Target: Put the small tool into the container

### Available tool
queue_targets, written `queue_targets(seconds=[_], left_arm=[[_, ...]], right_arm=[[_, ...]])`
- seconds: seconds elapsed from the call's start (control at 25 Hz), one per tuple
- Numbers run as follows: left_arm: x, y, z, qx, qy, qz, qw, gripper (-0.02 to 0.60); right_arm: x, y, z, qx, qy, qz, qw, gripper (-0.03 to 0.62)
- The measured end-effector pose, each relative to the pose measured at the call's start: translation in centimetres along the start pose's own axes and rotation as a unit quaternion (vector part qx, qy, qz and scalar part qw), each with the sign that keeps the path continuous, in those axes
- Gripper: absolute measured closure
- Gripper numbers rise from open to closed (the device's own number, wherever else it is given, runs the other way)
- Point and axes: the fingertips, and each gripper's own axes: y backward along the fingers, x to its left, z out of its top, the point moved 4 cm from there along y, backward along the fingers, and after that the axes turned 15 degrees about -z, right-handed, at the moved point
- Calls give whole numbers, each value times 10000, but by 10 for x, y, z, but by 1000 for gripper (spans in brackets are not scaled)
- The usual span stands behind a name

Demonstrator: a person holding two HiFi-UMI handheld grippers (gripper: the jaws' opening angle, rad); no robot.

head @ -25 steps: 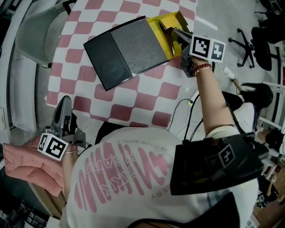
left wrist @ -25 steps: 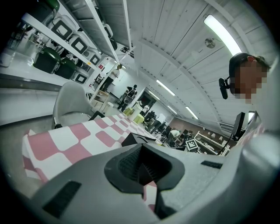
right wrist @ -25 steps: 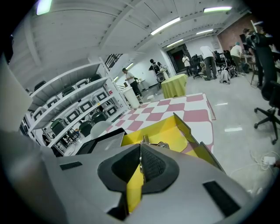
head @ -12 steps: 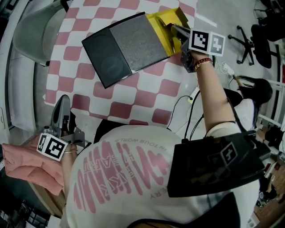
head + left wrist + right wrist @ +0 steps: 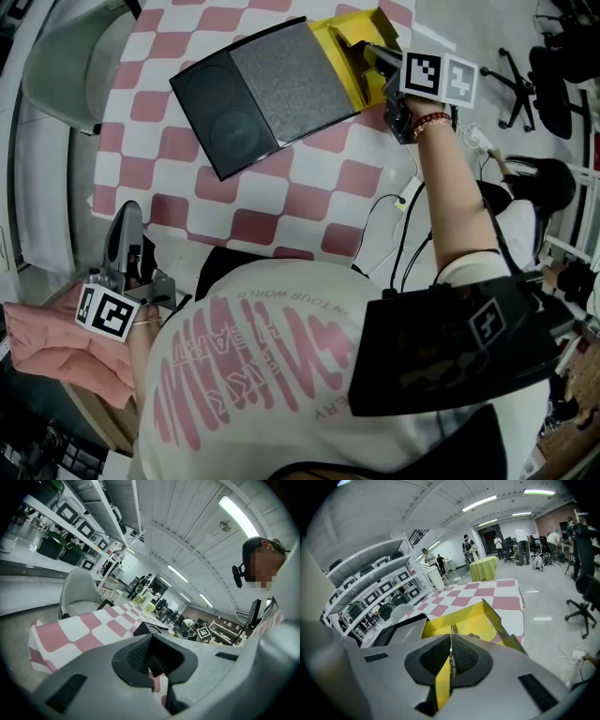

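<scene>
Pink-and-white checked cloth drapes the desk, and on it the flat black container lies open, a grey foam slab beside its yellow cardboard tray. The right tongs are pinching the small tool, a thin metal sliver, over that tray. The left tongs sit slightly spread and empty near the desk's edge.

Bright, even indoor light; strong fisheye bending in every view.

Long ceiling lamps burn white in both gripper views, and shadows on the checked bench cloth are soft and faint. Dark rounded corners frame each picture and straight lines bow toward the edges. The left tongs and right tongs, close to their lenses, look soft; the room behind is sharper.
</scene>
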Motion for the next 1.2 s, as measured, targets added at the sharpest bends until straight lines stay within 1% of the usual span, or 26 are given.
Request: queue_targets(seconds=[0.4, 0.56, 0.72, 1.2], left_arm=[[3, 0, -1, -46, 20, -16, 10000, 574], [2, 0, -3, -43, 36, 6, 10000, 574], [5, 2, -3, -66, 15, 37, 10000, 574], [9, 8, -2, -106, 9, 149, 9998, 574]], right_arm=[[-4, -2, -1, 92, 121, -179, 9997, 582], [-7, -4, -1, 120, 302, -286, 9991, 580], [-10, -7, -2, 117, 543, -435, 9975, 557], [-13, -10, -3, 100, 851, -624, 9944, 536]])
